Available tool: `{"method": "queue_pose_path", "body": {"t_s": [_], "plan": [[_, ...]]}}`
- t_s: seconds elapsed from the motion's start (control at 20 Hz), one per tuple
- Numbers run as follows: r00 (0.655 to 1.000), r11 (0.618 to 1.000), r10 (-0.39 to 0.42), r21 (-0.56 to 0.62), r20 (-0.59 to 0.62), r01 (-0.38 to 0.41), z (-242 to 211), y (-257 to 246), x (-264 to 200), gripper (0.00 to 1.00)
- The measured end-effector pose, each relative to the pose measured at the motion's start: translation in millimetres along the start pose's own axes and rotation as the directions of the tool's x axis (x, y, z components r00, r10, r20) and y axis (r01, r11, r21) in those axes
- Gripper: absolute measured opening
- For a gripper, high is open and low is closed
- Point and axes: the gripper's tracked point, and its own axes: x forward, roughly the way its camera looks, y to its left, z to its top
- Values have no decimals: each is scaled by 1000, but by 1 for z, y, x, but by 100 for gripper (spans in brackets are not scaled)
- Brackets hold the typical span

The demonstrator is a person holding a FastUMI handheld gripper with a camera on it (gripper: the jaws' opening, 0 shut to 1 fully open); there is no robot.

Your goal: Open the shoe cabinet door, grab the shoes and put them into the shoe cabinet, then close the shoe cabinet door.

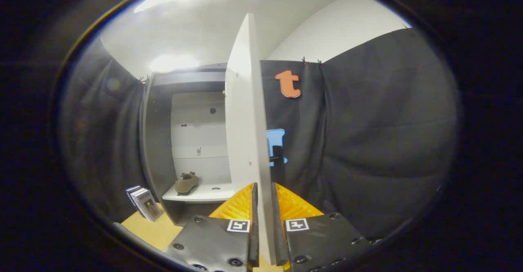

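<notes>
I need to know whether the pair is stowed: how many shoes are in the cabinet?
1 visible: a brown shoe on the cabinet shelf, left of the open door gripped edge-on by the gripper. The door may hide another.

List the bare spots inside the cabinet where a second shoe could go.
The shelf is bare between the brown shoe and the open door, apart from a small dark spot. The shoe crowds the end by the cabinet's dark side wall. The gripper is shut on the door's edge.

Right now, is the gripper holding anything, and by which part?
Yes: the gripper is shut on the shoe cabinet door, its fingers pinching the door's free edge near the bottom.
</notes>
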Motion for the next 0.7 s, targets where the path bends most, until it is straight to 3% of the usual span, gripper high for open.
{"method": "queue_pose_path", "body": {"t_s": [0.35, 0.7], "plan": [[993, 994, 106, 14, -52, -105, -23, 44, -9, 17], [958, 969, 246, 42, -150, -242, -70, 123, 1, 17]]}}
